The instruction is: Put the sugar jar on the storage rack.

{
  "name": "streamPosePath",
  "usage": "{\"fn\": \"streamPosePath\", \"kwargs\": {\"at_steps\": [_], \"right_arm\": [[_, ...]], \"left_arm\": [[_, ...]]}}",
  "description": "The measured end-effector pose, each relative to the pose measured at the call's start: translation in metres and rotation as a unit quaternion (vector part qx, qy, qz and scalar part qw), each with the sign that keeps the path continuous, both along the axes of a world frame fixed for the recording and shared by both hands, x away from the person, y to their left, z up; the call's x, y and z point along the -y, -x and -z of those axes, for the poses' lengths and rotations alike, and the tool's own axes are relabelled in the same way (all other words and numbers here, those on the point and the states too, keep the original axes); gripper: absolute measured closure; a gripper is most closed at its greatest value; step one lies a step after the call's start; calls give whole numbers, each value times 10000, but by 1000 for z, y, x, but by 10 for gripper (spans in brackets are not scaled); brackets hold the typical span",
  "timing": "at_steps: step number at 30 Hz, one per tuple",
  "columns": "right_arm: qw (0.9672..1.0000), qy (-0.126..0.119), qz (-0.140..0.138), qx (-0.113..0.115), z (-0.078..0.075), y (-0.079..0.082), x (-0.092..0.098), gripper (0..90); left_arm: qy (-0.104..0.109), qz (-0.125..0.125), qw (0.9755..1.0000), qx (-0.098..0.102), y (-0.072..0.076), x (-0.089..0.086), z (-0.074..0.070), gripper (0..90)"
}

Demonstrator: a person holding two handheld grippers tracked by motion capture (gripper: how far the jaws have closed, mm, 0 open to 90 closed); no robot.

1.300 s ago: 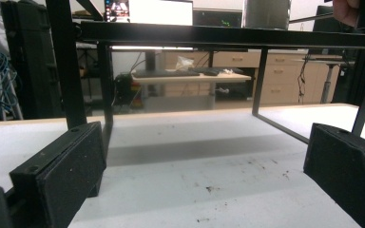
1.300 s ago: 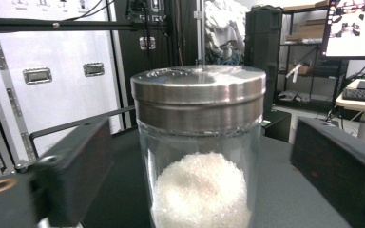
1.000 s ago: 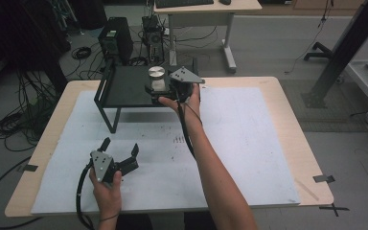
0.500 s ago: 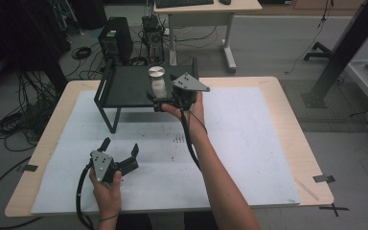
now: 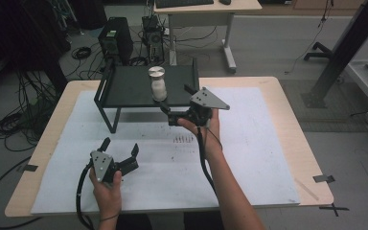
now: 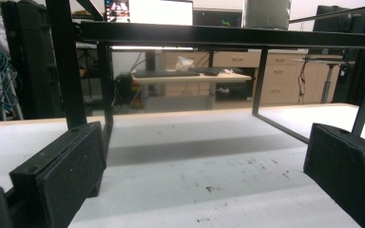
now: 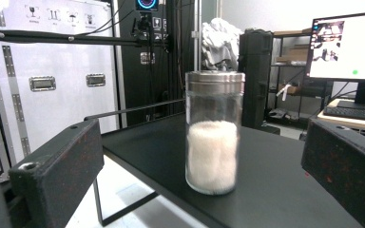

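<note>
Open tabletop lies all around the left gripper, while ahead of the right gripper only the jar stands on the black shelf, with bare shelf to either side.

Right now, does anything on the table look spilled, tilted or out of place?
Nothing stands out. The glass jar stands upright on the black shelf, near its front edge, lid on, white grains inside. The right gripper is open in front of it, apart. Only small dark specks mark the white sheet.

White-sheeted table bears black shelf, apparently carrying jar.
</note>
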State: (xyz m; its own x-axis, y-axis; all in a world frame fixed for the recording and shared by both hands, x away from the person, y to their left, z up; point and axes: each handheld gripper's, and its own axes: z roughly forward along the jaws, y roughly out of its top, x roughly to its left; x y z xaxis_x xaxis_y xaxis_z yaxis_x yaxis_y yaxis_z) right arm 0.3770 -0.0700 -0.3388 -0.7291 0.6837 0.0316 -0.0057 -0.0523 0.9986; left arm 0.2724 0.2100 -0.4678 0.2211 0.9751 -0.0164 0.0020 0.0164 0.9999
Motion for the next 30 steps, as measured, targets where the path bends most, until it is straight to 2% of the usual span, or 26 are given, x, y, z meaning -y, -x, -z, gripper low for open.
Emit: {"fn": "streamPosePath", "kwargs": {"at_steps": [9,18,24,30], "right_arm": [[9999,-90,121,-26,16,27,30,6],[9993,-68,360,61,30,56,60,7],[9987,-83,504,58,38,68,75,8],[9978,-89,651,-55,57,76,88,5]], "left_arm": [[15,-1,10000,3,0,0,0,6],[13,-4,10000,5,0,0,0,6],[13,-2,10000,5,0,0,0,6],[12,-2,10000,3,0,0,0,6]]}}
